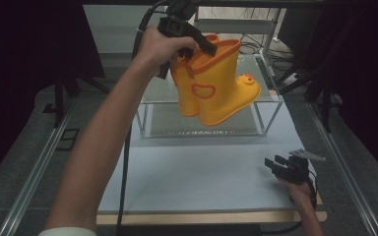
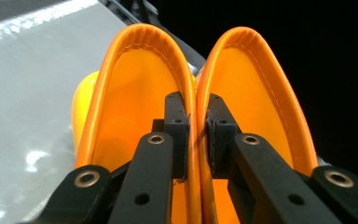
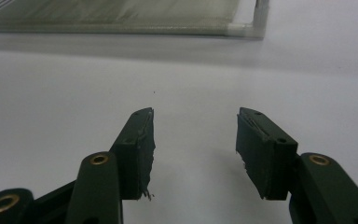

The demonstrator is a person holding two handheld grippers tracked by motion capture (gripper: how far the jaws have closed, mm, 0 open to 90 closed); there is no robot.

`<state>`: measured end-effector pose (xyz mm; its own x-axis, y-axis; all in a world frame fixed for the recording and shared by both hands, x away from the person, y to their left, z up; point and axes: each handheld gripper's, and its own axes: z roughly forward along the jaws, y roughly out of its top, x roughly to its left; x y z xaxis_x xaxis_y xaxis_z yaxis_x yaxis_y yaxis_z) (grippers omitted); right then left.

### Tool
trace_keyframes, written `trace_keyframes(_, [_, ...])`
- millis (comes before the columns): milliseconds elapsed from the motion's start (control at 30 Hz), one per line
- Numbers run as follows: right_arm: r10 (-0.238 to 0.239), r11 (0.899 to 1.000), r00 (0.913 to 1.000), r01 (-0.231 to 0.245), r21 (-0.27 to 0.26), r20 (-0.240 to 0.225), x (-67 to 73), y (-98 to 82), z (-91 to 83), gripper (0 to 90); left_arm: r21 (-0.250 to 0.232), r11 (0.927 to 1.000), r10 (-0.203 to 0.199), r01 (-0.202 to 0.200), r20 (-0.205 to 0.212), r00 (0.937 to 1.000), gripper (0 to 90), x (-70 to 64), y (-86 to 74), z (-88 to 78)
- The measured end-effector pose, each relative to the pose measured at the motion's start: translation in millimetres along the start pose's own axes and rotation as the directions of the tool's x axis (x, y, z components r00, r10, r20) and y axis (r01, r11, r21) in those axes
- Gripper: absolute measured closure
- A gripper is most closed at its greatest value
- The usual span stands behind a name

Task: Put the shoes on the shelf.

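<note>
Boots of glossy yellow rubber, a small pair with orange rims, orange handle loops and a duck face on one toe, hang in the air above a clear, straight-walled glass box. The left gripper holds them from above. The left gripper view looks down into both smooth orange-yellow shafts: its black jaws pinch the two adjoining rims together, one jaw inside each boot. The right gripper rests low on the pale, matte tabletop, well apart from the boots. The right gripper view shows its ridged pads spread, with bare tabletop between them.
</note>
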<state>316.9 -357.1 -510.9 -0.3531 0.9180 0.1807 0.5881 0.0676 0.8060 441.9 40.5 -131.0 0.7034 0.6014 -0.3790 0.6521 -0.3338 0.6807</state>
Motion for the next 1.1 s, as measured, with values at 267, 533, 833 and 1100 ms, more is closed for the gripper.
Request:
trace_keyframes(267, [-0.010,1.000,0.9999,0.010,-0.001,-0.004,3.5,0.1,-0.2,46.5,-0.054,0.9958,-0.079,0.075,-0.073,0.9942,81.9,35.5,24.5,11.0])
trace_keyframes(533, [-0.019,1.000,0.9997,0.019,0.006,-0.014,7.6,0.1,0.6,46.5,-0.088,0.9846,-0.165,0.151,-0.175,0.9707,81.8,73.4,30.8,25.8])
trace_keyframes(833, [-0.024,1.000,0.9997,0.024,0.011,-0.010,7.0,-0.5,1.8,46.5,-0.144,0.9628,-0.260,0.229,-0.259,0.9303,81.7,93.1,35.0,37.0])
trace_keyframes(1100, [-0.025,1.000,0.9996,0.025,0.009,-0.013,6.6,-0.5,1.1,46.4,-0.127,0.9579,-0.283,0.258,-0.278,0.9179,80.4,97.3,35.6,50.1])
